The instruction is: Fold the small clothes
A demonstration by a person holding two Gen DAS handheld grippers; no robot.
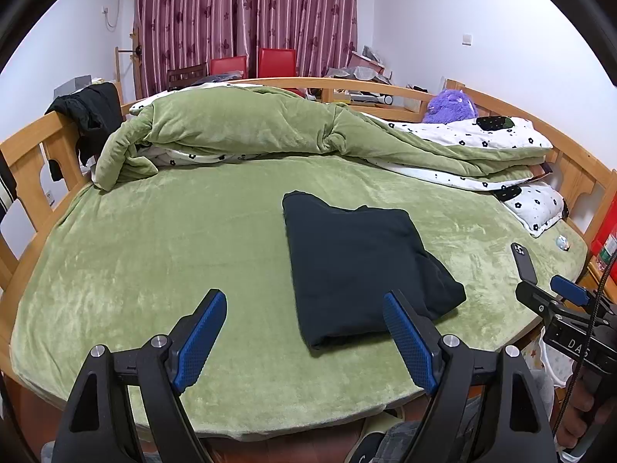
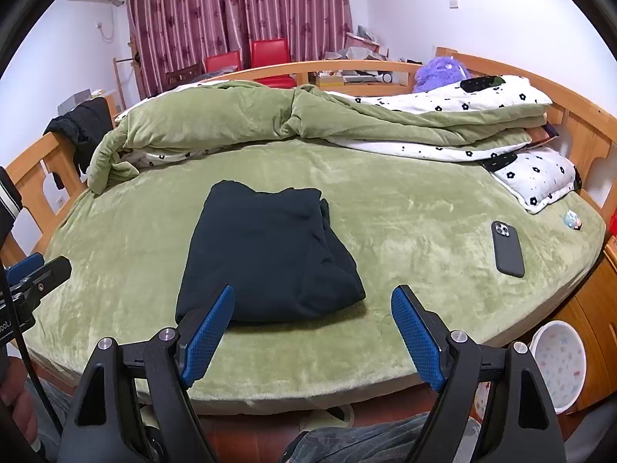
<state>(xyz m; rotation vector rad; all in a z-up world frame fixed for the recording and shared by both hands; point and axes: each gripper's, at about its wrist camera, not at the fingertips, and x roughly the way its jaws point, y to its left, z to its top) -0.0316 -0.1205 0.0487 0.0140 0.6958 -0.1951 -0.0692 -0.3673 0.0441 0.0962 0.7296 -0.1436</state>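
While both tongs, left (image 1: 304, 333) and right (image 2: 312, 328), hang spread apart and unloaded, folded black garment (image 2: 270, 254) lies near bed's (image 2: 405, 208) front edge; phone (image 2: 507, 249) well right.

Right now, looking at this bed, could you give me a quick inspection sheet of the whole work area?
Surface: green plush bed cover, bare around the garment.
Job's things: one dark garment, folded into a rough rectangle, lying flat mid-bed.
Clutter: black phone on the cover at right; small figurine beyond it; rumpled green quilt at the back; floral pillow; purple plush toy.
Grippers: left hand-held gripper and right hand-held gripper both open, above the near edge, holding nothing.
Cables: black cable running along the right hand-held gripper.
Surroundings: wooden bed frame, red chairs, maroon curtains.
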